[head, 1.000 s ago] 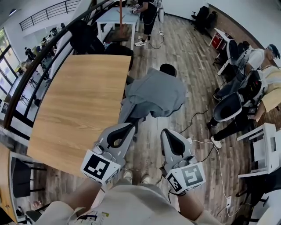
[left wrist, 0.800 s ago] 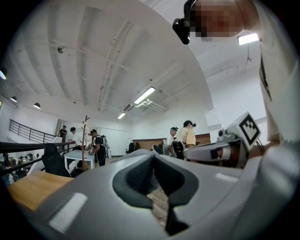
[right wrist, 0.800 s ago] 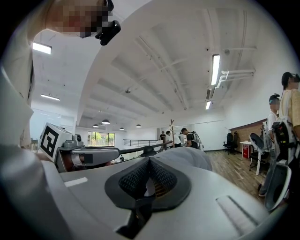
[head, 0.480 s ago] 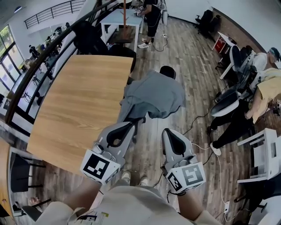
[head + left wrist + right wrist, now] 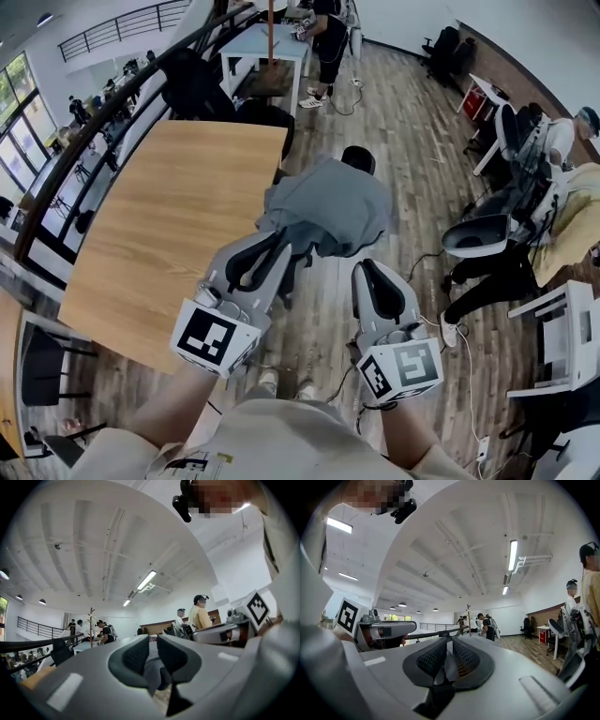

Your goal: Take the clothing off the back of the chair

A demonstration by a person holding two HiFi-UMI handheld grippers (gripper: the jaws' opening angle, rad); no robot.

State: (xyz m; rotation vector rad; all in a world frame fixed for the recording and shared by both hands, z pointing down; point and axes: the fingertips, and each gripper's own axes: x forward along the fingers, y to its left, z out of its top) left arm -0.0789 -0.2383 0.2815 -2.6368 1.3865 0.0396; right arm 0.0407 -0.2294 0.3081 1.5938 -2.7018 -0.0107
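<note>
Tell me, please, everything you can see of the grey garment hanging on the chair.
The grey cloth garment is a soft, plain, matt top, possibly a sweatshirt or jacket. It lies draped over the back of a black office chair, whose headrest pokes out above it. It is rumpled, with folds running downward, and one part trails to the lower left, beside the light wooden table. It has not yet been lifted off.

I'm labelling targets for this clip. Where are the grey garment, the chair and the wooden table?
grey garment [image 5: 330,208]: head view, middle of the draped cloth.
chair [image 5: 360,157]: head view, black part showing beyond the garment.
wooden table [image 5: 169,220]: head view, bare tabletop.
</note>
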